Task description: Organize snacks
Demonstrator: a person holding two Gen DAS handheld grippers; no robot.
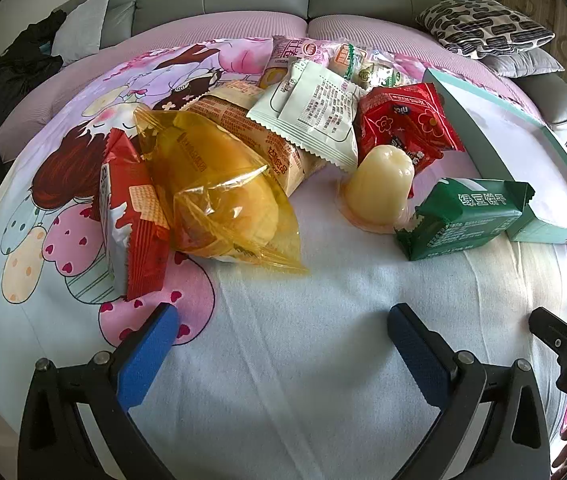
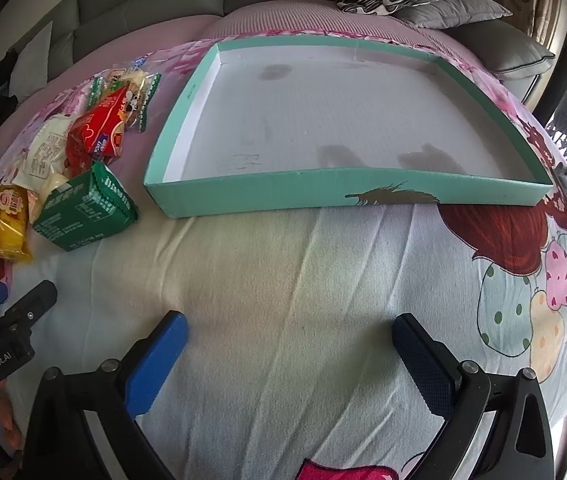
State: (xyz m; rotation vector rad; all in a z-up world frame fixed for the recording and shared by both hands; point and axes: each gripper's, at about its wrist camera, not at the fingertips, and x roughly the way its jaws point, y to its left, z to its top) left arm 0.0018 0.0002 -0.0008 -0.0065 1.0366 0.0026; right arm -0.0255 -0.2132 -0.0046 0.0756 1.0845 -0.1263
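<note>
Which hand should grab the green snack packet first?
Probably the left. The left gripper faces the snack pile, with the green packet just ahead to its right. The right gripper faces the empty box. Both jaws stand open.

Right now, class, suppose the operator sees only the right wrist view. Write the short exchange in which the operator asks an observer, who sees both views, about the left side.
Operator: Is the left claw holding anything?
Observer: No. The left claw is open and empty, above a bare part of the printed bedsheet, in front of the snack pile.
Operator: What lies at the pile's left end?
Observer: A red-and-white wafer packet, right beside the clear yellow plastic bag of pastries.
</note>
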